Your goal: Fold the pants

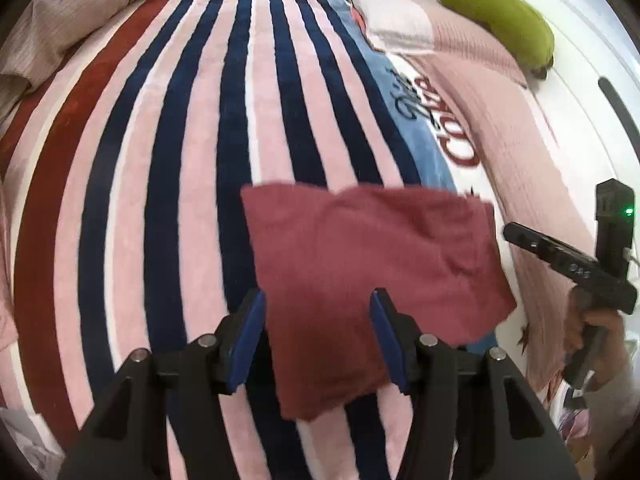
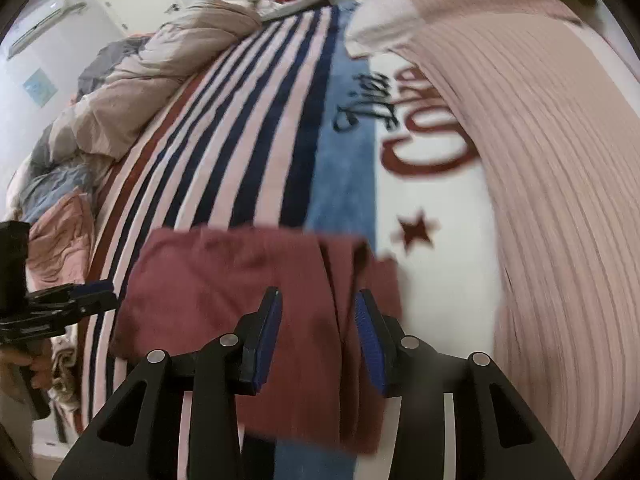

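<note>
Folded pants [image 1: 360, 272] lie on the striped blanket [image 1: 192, 160] of the bed. I hold my left gripper [image 1: 318, 340] and right gripper [image 2: 318, 340] above them, both wide open, empty.

Folded pants [image 1: 360, 272] on striped blanket [image 1: 192, 160] — quilt [image 2: 560, 200] to the right, duvet [image 2: 160, 80] far left
</note>
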Available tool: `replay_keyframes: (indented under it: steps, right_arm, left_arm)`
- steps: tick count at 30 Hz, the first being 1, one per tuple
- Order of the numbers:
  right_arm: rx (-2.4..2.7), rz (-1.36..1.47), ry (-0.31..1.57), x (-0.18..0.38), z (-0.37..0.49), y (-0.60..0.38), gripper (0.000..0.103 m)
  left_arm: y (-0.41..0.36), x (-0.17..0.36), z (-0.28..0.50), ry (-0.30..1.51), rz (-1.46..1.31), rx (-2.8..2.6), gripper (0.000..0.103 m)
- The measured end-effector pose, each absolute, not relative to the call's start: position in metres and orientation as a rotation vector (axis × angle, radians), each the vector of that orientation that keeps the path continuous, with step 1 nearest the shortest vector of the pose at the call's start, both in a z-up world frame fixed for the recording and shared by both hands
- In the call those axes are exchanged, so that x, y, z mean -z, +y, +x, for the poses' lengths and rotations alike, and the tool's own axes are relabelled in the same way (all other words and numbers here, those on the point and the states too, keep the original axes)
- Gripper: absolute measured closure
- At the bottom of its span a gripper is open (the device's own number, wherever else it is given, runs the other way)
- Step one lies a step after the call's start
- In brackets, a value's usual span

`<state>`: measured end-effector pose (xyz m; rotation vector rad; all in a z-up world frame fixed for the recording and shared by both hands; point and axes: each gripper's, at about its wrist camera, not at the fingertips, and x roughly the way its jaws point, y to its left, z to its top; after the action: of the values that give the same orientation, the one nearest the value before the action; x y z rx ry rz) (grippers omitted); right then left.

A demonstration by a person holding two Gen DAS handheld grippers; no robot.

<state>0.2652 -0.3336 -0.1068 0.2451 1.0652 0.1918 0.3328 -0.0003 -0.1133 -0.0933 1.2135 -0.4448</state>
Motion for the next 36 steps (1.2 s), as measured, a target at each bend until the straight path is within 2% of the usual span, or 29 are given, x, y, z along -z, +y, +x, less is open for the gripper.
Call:
replay_keyframes:
  steps: [6, 8, 11, 12, 14, 25, 29, 30, 31, 36]
  right_arm:
    - [-0.295, 0.185, 1.007, 0.113, 0.293, -0.315, 0.07]
    - [-0.255, 0.097, 1.058, 0.124, 0.302, -0.309, 0.068]
    - [-0.318, 0.175, 1.12, 0.136, 0.309, -0.313, 0.067]
    - [-0.37, 0.196, 1.123, 0.137, 0.307, -0.313, 0.069]
    - [-0.367, 0.138, 1.128, 0.14, 0.303, -0.308, 0.103]
    - [-0.097, 0.193, 1.103, 0.136, 0.285, -0.351, 0.103]
    - [-0.119, 0.281, 1.102, 0.132, 0.285, -0.36, 0.095]
    - [-0.123, 0.298, 1.081, 0.127, 0.284, -0.362, 0.085]
    - [-0.135, 0.3, 1.058, 0.12, 0.283, -0.361, 0.081]
    - [-0.359, 0.333, 1.017, 0.092, 0.286, -0.343, 0.081]
  left_arm:
    - [0.0, 0.123, 0.348, 1.216, -0.11, 0.424, 0.053]
    - [0.0, 0.127, 0.35, 1.225, -0.113, 0.417, 0.053]
    - [0.003, 0.135, 0.353, 1.246, -0.118, 0.41, 0.053]
    - [0.003, 0.138, 0.353, 1.252, -0.121, 0.413, 0.053]
    - [0.002, 0.143, 0.354, 1.264, -0.116, 0.412, 0.053]
    - [-0.013, 0.157, 0.352, 1.318, -0.094, 0.455, 0.053]
    - [-0.012, 0.154, 0.353, 1.304, -0.095, 0.442, 0.052]
    - [-0.01, 0.15, 0.354, 1.287, -0.107, 0.442, 0.052]
    - [-0.01, 0.147, 0.355, 1.278, -0.112, 0.442, 0.052]
    - [-0.017, 0.126, 0.361, 1.219, -0.103, 0.492, 0.052]
